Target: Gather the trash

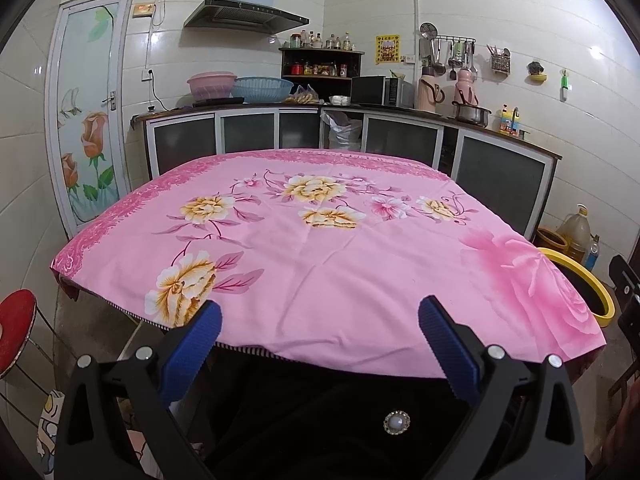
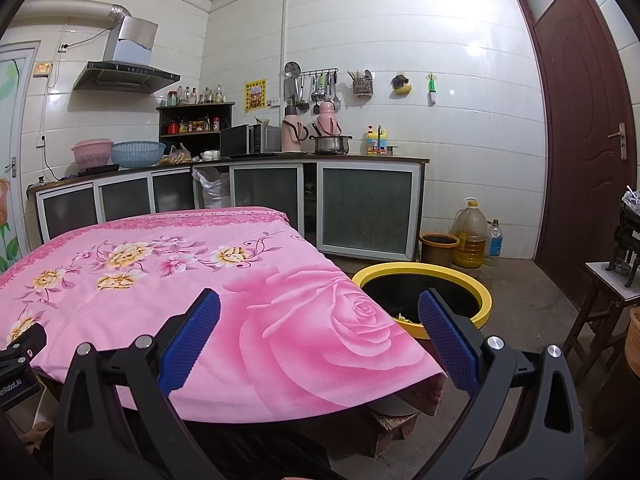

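Observation:
A table with a pink flowered cloth [image 1: 320, 240] fills the middle of both views [image 2: 160, 280]; I see no loose trash on the cloth. A yellow-rimmed black bin [image 2: 486, 292] stands on the floor off the table's right corner, with some yellowish scraps [image 2: 406, 317] inside; its rim also shows in the left wrist view [image 1: 600, 284]. My left gripper [image 1: 320, 314] is open and empty over the table's near edge. My right gripper [image 2: 320, 306] is open and empty over the table's near right corner, left of the bin.
Kitchen cabinets [image 2: 360, 208] with basins, a microwave and a pot line the far wall. An oil jug [image 2: 472, 236], a bottle and a brown pot [image 2: 438, 246] stand on the floor beyond the bin. A wooden stool [image 2: 600, 296] and a brown door [image 2: 580, 120] are at the right. A red stool [image 1: 14, 324] is at the left.

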Tool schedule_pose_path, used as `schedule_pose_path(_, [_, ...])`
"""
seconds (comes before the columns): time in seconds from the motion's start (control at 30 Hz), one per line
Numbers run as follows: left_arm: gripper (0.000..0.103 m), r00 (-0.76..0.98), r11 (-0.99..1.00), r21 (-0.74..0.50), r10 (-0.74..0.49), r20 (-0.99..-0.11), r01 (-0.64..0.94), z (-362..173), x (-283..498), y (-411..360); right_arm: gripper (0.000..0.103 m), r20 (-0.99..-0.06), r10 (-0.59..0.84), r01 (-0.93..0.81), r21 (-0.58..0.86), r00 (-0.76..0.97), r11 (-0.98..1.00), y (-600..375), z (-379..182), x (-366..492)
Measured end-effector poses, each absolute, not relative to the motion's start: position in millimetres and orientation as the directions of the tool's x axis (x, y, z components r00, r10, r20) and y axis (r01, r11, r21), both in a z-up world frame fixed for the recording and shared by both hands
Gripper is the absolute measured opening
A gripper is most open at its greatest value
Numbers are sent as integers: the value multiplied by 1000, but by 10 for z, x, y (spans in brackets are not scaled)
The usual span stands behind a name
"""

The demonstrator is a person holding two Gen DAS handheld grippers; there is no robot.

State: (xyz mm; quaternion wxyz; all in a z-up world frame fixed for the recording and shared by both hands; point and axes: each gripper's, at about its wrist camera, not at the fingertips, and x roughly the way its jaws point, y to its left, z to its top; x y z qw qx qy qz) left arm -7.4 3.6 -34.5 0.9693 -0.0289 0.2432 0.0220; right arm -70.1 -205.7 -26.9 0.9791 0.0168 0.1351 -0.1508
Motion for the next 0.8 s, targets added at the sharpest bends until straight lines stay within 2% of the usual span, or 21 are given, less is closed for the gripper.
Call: schedule_pose_path(0.8, [95, 871, 997, -53, 24, -490, -58, -388, -50, 49, 95, -286, -295, 306, -7, 912, 952, -2046, -246, -699])
